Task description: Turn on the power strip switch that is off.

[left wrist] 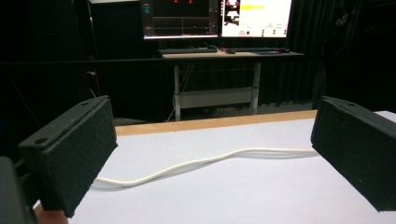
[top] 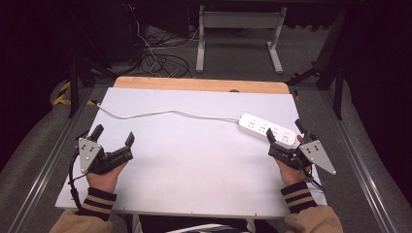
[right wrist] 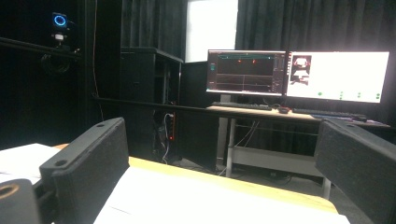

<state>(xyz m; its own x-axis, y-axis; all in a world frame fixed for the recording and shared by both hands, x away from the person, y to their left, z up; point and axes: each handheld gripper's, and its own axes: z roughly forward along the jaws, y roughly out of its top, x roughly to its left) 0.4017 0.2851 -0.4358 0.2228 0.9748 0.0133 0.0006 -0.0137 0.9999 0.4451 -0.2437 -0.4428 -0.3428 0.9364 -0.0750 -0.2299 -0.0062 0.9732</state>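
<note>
A white power strip lies at the right of the white table, its white cable running left across the far half. In the left gripper view the same cable curves between the wide-apart black jaws. My left gripper rests open near the table's front left, held by a hand in a striped cuff, nothing between its jaws. My right gripper stands open at the front right, just in front of the power strip's near end. In the right gripper view the right gripper holds nothing.
A wooden strip edges the table's far side. Beyond it stand a desk frame and tangled cables on the floor. Two lit monitors sit on a desk ahead in the right gripper view. Metal rails flank the table.
</note>
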